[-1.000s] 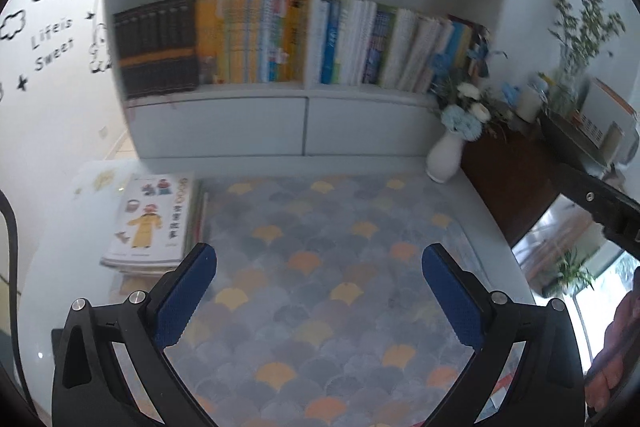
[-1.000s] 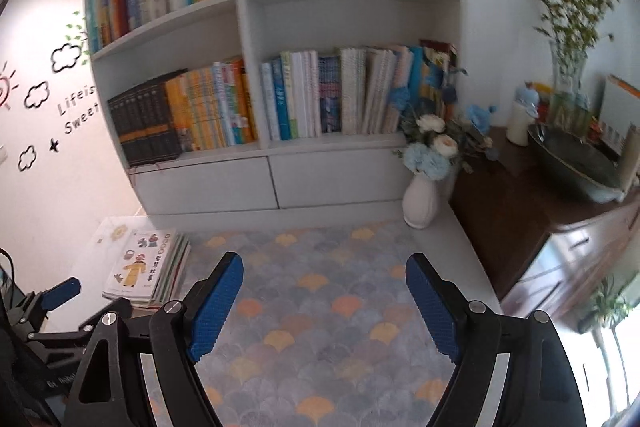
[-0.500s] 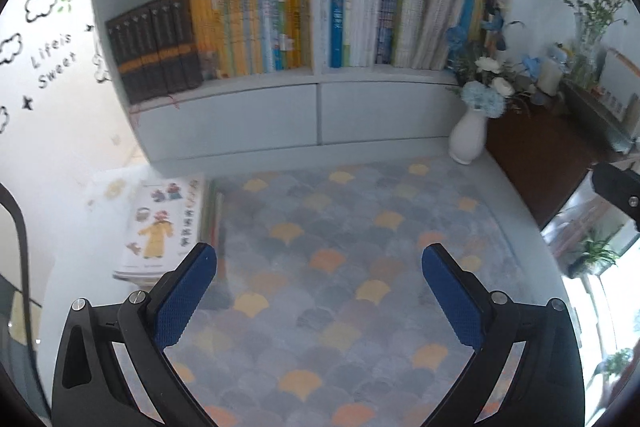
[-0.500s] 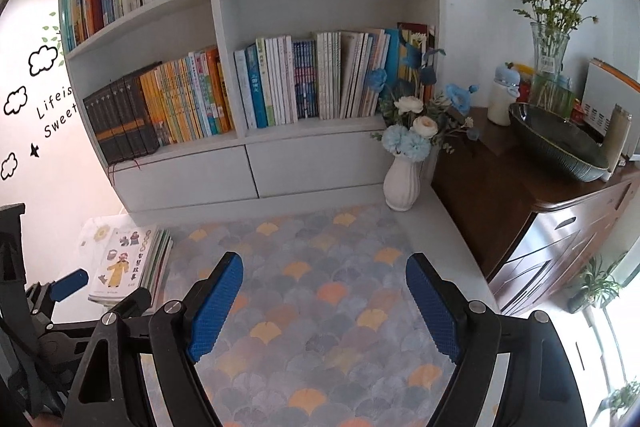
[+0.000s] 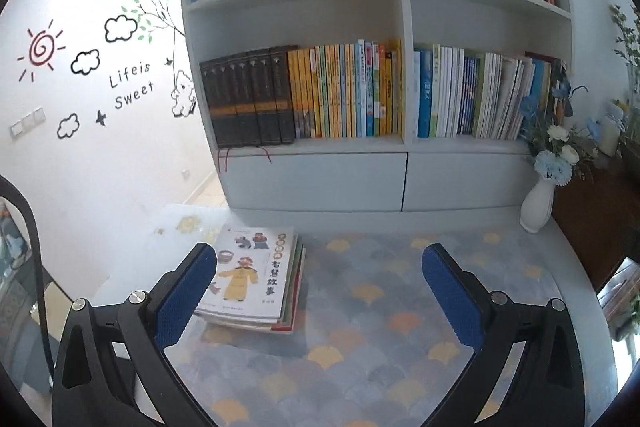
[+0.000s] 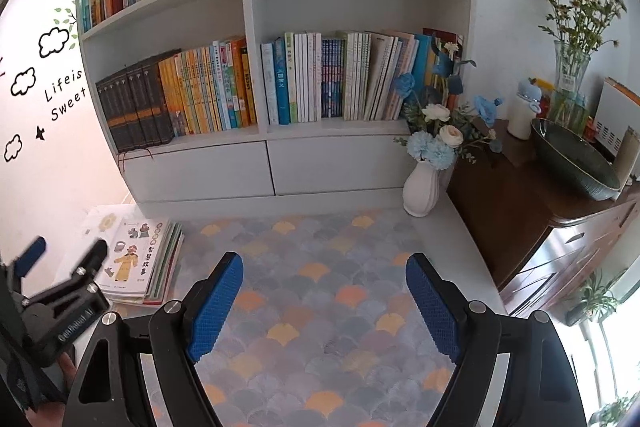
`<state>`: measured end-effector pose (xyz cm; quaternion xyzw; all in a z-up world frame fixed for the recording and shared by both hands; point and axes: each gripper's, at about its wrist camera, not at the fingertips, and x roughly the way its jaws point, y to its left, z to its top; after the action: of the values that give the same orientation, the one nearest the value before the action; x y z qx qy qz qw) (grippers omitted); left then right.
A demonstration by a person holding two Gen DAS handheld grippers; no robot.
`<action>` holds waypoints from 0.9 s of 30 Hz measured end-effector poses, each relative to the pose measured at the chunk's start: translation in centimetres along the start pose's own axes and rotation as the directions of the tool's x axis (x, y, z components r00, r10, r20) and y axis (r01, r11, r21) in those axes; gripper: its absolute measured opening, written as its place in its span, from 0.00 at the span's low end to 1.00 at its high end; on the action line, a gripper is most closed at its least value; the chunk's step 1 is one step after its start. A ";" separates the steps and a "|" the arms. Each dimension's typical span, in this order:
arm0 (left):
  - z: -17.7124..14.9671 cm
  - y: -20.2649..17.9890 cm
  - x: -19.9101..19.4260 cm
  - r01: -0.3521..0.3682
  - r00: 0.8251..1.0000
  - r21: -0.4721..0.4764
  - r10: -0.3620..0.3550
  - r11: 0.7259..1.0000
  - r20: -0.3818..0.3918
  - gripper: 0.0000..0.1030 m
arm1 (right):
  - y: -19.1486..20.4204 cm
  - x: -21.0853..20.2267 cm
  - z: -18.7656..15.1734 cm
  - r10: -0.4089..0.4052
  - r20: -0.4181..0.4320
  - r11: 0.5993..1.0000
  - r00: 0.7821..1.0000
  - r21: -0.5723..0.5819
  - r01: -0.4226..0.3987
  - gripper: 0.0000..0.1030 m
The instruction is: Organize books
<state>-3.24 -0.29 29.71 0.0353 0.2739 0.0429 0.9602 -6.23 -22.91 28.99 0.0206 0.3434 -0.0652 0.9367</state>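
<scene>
- We see our left gripper [image 5: 320,291] with its blue-padded jaws spread wide and nothing between them but the patterned mat [image 5: 372,327].
- Our right gripper [image 6: 324,301] is spread just as wide, empty, hovering over the same mat, which carries a scallop pattern in grey, blue, orange and yellow.
- The stack of books [image 5: 256,279] lies flat on the table [image 5: 132,279], at the mat's left edge, its top cover showing cartoon figures and a column of Chinese characters.
- In the left wrist view the stack sits just beyond and to the inner side of our left gripper's left finger [image 5: 186,297], whose pad overlaps the stack's near left corner in the picture; we cannot tell whether they touch.
- In the right wrist view the stack lies well off to the left of our right gripper, and the left gripper's black frame appears at the stack's left side.
- Behind the table stands a white bookshelf [image 6: 256,163], its compartments filled with upright books: a dark set [image 5: 248,99] at the left, yellow spines beside them, blue and white ones in the right-hand compartment.
- A white vase of blue and white flowers [image 6: 422,183] stands at the mat's far right corner, beside a dark wooden cabinet [image 6: 520,211] bearing a dark bowl [image 6: 572,159].
</scene>
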 end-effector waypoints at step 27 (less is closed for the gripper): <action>-3.8 -2.1 3.1 0.238 0.933 0.051 -0.214 0.970 -0.290 1.00 | 1.2 2.4 -3.8 -0.033 -0.146 0.999 0.989 0.019 0.036 0.79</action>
<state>-2.48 -1.93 24.70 0.0381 0.4117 -0.0750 0.9074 -6.69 -21.63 24.57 0.0295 0.4105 -0.0836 0.9075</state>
